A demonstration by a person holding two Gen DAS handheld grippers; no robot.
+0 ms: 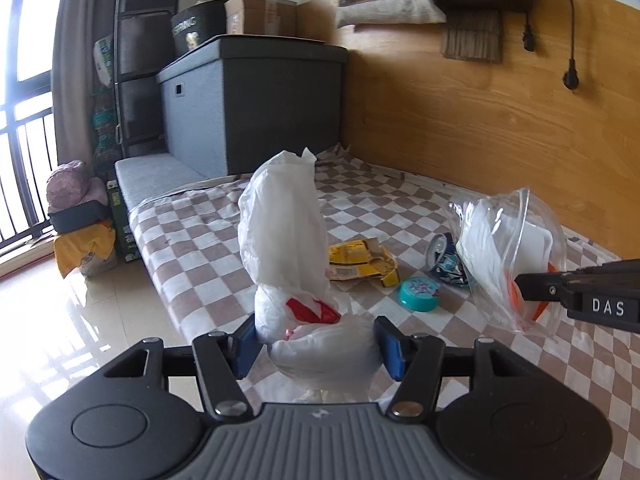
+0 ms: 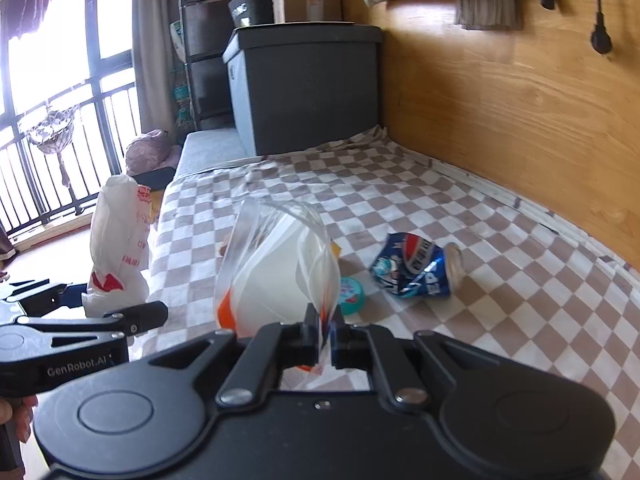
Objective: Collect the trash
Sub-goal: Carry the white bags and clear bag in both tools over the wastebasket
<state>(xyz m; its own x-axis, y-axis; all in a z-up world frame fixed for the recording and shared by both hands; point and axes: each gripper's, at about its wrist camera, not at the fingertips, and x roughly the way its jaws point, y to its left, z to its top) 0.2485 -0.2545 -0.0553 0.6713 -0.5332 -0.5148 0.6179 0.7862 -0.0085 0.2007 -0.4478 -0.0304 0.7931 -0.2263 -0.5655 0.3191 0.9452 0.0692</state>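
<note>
My left gripper (image 1: 320, 340) is shut on the bulging lower part of a white plastic bag (image 1: 280, 220) with red print, which stands up tall above the blue pads. The bag also shows at the mattress edge in the right wrist view (image 2: 120, 240). My right gripper (image 2: 326, 328) is shut on the edge of a clear zip bag (image 2: 276, 264) with white and orange stuff inside, lifted off the blanket. It hangs at the right in the left wrist view (image 1: 504, 248). On the checkered blanket (image 1: 200, 240) lie a crushed blue can (image 2: 412, 266), a teal round lid (image 1: 418, 294) and a flattened yellow carton (image 1: 360, 260).
A wooden wall panel (image 1: 480, 120) runs along the far side of the mattress, with plugs hanging on cords. A grey storage box (image 1: 272, 100) stands at the head end. Glossy floor tiles (image 1: 80, 320) lie to the left, with bags and a railed window beyond.
</note>
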